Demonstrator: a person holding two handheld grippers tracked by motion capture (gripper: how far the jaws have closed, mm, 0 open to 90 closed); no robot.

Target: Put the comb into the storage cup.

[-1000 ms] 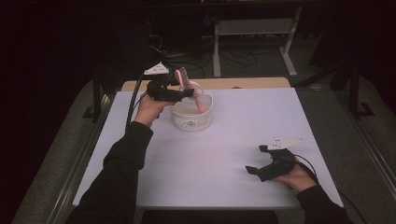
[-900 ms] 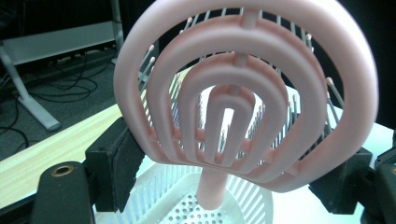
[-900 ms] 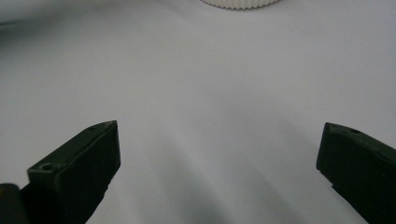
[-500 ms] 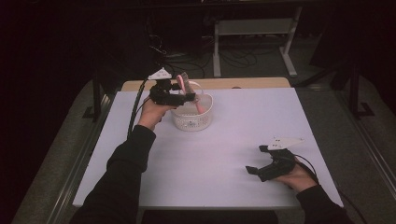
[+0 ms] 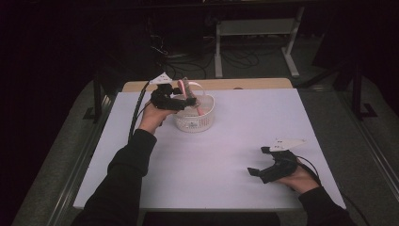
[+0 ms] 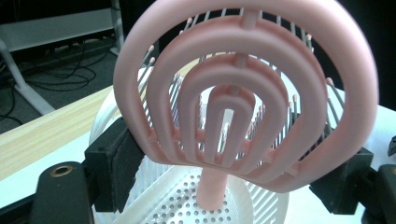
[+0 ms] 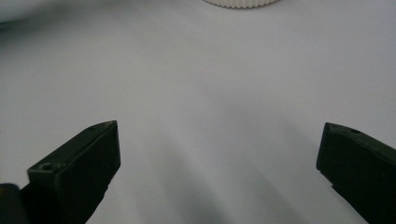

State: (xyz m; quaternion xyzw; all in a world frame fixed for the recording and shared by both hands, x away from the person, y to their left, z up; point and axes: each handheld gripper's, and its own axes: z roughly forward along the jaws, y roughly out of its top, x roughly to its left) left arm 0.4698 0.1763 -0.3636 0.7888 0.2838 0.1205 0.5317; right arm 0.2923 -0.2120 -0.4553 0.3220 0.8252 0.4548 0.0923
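1. Gripping a pink vented hairbrush [image 6: 243, 93] w/ my left gripper [image 5: 181, 101]: jaws pinch the brush head's two sides, pads pressed on its rim.
2. Brush stands upright between the jaws; handle hangs below them into a white perforated basket [image 5: 194, 123], right under the gripper tip. Can't tell if the handle end touches the basket floor.
3. Bristles face away from my left gripper's camera; basket sits on the white table [image 5: 226, 155], straight ahead of the jaws.
4. My right gripper [image 5: 263, 169] rests low on the table near me, jaws spread wide, nothing between them.
5. Basket lies well ahead of the right jaws, far from that gripper.
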